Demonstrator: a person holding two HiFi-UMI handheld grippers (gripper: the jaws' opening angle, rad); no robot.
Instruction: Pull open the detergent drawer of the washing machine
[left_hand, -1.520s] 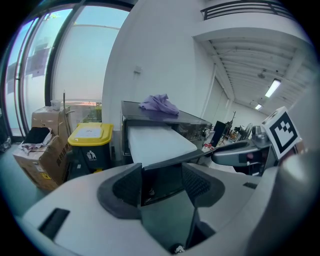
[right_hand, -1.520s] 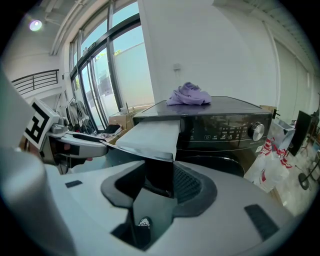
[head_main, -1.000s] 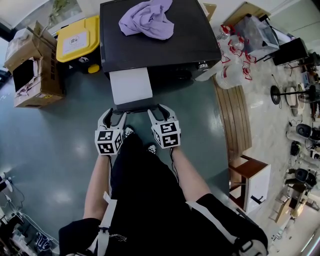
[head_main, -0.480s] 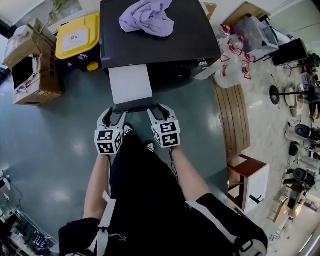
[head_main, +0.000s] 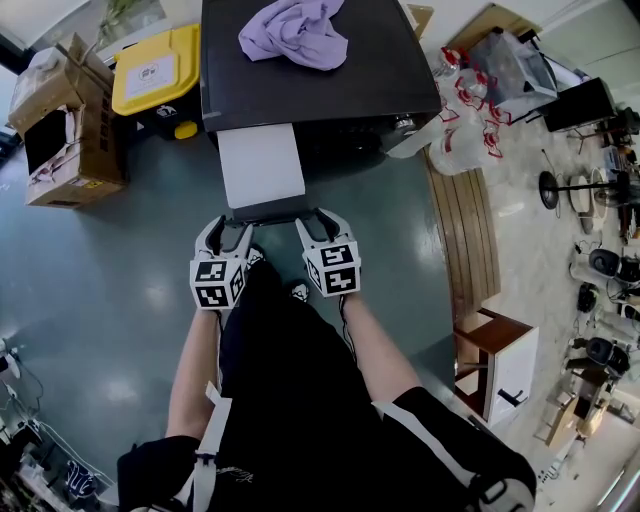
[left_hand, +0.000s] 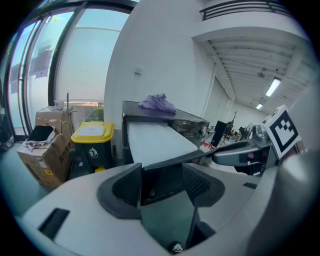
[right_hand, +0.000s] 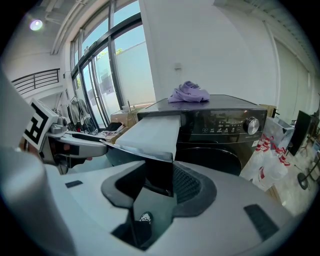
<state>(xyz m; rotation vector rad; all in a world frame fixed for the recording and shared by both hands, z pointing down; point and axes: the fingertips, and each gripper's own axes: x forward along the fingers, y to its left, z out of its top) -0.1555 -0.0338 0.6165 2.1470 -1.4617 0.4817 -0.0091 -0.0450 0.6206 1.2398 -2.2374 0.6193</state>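
head: overhead, far | 2 gripper views: close, forward (all share drawer (head_main: 262, 170))

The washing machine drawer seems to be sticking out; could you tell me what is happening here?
A person holds the left gripper and right gripper at the two ends of the dark front of the detergent drawer. The drawer stands pulled far out of the washing machine. Whether the pads actually press it is unclear.

Black washing machine (head_main: 390, 70), white detergent drawer (head_main: 260, 165), lilac cloth (head_main: 295, 35), yellow-lidded bin (head_main: 155, 68), brown cardboard boxes (head_main: 65, 130), teal floor (head_main: 110, 290), pale grey left gripper (head_main: 232, 222) and right gripper (head_main: 318, 218) bearing black-and-white square-marker cubes.
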